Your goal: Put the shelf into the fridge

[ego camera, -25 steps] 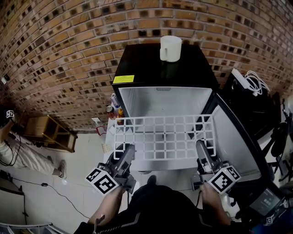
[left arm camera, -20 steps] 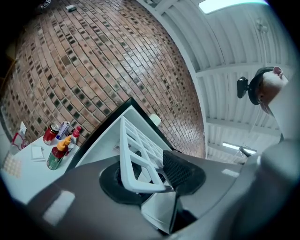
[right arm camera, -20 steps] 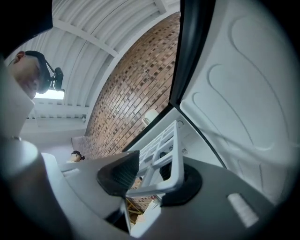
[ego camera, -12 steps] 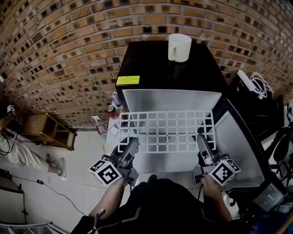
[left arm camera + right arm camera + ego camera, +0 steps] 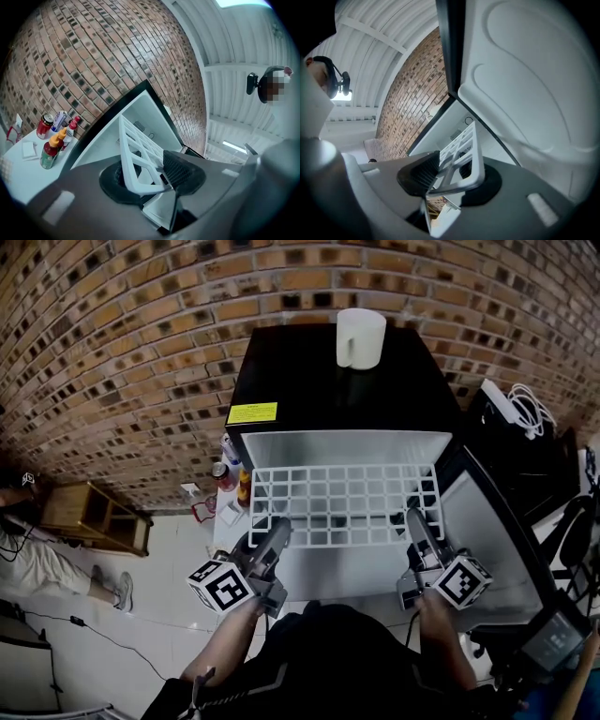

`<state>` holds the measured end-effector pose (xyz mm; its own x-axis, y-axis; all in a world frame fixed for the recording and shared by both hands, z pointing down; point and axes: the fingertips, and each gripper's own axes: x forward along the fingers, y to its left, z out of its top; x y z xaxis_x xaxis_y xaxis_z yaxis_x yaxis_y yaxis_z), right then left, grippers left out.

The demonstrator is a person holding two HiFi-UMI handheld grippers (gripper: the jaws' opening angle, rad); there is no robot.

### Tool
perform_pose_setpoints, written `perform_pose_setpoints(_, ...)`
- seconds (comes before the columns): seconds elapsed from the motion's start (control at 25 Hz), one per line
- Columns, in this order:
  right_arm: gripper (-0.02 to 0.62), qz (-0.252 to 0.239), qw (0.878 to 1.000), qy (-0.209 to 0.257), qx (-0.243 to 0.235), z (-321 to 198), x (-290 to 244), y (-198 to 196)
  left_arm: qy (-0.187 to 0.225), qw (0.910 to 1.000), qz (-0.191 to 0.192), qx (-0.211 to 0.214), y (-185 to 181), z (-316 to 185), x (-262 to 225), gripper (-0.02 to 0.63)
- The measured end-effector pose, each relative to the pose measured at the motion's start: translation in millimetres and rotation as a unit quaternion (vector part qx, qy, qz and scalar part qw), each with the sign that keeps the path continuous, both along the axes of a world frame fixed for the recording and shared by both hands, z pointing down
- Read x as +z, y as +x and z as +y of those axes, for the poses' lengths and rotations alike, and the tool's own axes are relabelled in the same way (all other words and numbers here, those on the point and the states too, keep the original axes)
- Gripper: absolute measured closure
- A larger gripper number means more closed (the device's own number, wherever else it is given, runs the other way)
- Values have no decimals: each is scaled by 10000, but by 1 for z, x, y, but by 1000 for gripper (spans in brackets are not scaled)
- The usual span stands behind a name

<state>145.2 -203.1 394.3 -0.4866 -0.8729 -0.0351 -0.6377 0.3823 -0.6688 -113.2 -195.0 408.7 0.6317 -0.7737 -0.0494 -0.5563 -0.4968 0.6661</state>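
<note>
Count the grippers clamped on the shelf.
2: the left gripper at the near left corner of the shelf, the right gripper at its near right corner. None hidden.

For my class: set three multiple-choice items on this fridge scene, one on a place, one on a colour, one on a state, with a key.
1. Where does the white mug stand?
A. on top of the black fridge
B. on the floor
C. inside the fridge

2. What colour is the grid shelf?
A. black
B. white
C. red

3. How is the fridge door?
A. shut
B. open
C. removed

Key: 1 A, it sits on the fridge's black top; 2 B, its bars are white in every view; 3 B, it swings out at the right, with the white inside showing.
</note>
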Motion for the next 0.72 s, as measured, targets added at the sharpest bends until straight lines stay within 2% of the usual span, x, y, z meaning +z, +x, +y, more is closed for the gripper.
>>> perform_pose_setpoints(0.24,453,-165,9997,-137,65,-8,12,1,-126,9998,-149,75,0,-8,4,465)
perform_pose_setpoints(0.52,451,-86,9999,-36,141,-16,11,-1,-167,9996,-134,176,3,-14,11,465)
perform_pose_setpoints(0.72,451,-104,9990,-205,388,-19,18,10,-340,9992,-12,215,9,-16,19,465)
